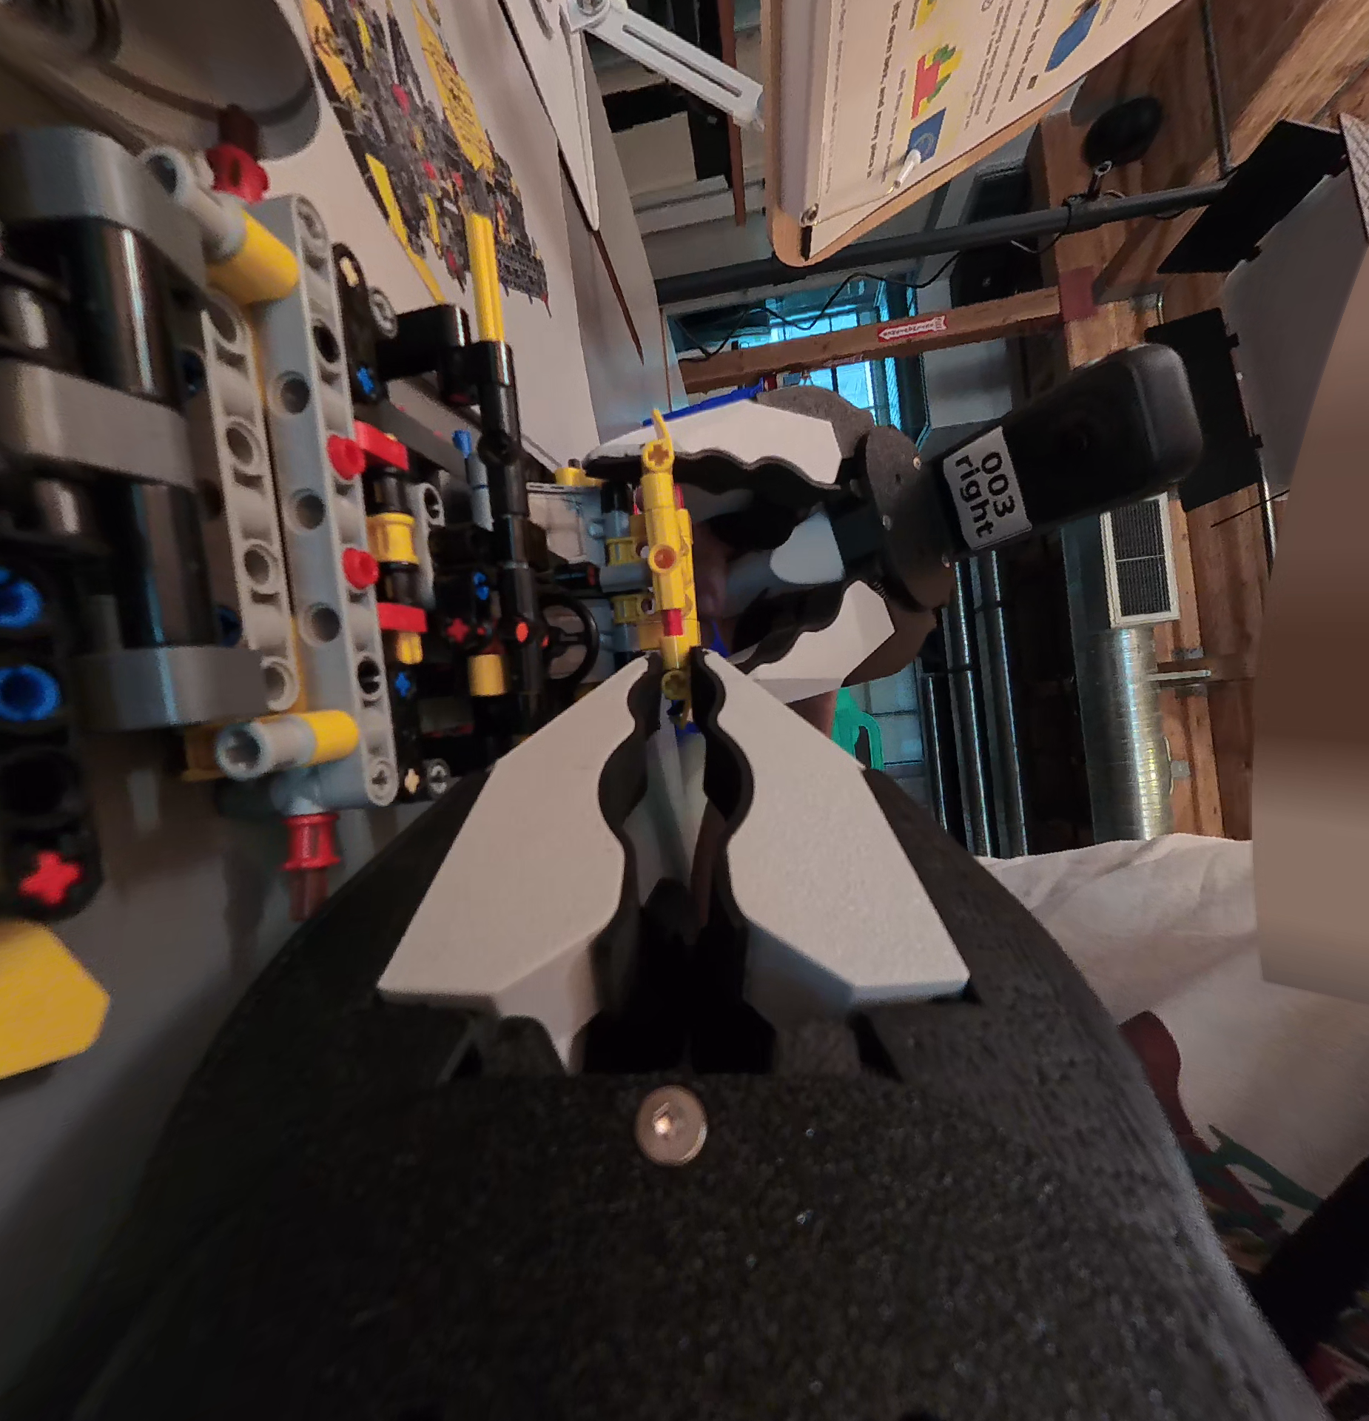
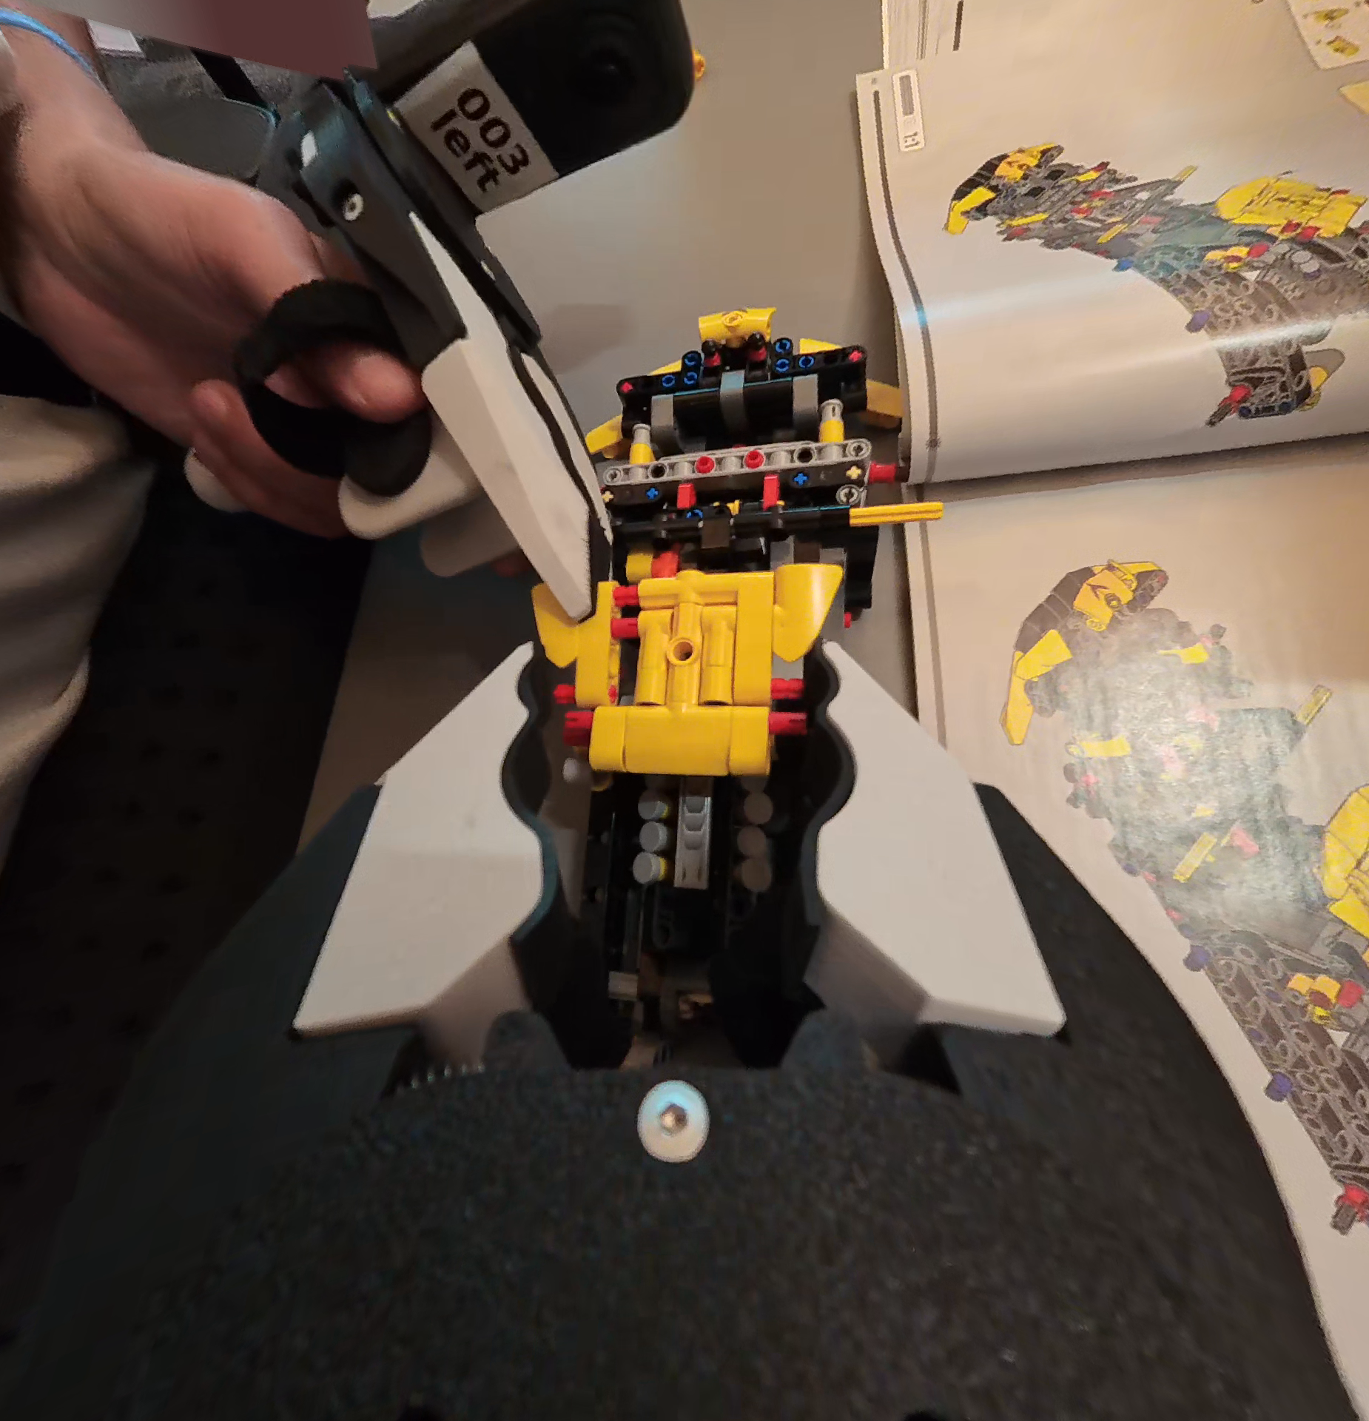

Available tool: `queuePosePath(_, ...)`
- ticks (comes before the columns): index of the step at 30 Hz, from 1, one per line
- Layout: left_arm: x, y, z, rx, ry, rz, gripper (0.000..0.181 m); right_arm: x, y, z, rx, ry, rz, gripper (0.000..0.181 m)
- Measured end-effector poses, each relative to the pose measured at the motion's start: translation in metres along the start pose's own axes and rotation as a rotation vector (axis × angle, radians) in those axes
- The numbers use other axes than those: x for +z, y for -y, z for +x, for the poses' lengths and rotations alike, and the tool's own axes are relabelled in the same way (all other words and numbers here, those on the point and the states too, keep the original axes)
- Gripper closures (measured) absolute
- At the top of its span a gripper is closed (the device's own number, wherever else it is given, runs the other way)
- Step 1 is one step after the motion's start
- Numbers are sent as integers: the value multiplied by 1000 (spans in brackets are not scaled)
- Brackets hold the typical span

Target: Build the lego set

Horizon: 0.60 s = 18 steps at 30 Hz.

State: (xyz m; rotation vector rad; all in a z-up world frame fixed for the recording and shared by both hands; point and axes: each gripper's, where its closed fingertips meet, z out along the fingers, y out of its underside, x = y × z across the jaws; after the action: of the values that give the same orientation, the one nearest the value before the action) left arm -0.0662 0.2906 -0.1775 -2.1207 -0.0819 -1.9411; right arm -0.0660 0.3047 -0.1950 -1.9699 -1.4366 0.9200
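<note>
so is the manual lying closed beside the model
No, the manual lies open right of the model, showing printed build pictures.

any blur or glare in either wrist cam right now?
Left wrist view: the near lego model is soft at the left edge, and edges bend from the wide lens. Right wrist view: glare washes out the lower page of the instruction booklet; the yellow section between the claw is sharp.
</note>
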Motion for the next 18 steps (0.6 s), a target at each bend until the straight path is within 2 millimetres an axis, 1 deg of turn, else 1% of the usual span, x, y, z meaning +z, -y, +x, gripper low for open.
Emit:
queuePosePath(6,1,1,0,-73,11,-35,174,0,-1,0,2,11,-5,116)
queuePosePath(9,0,0,1,-114,-15,-45,174,-1,0,-1,8,29,-4,116)
queuePosePath(12,0,1,3,-119,-49,-54,174,-2,2,-2,58,61,6,115)
queuePosePath(15,1,1,3,-102,-52,-59,174,-2,2,-1,40,38,-26,114)
queuePosePath(17,1,2,3,-91,-56,-56,174,-2,1,2,21,12,-57,110)
queuePosePath(18,2,3,3,-79,-53,-56,174,-2,1,3,13,-1,-64,104)
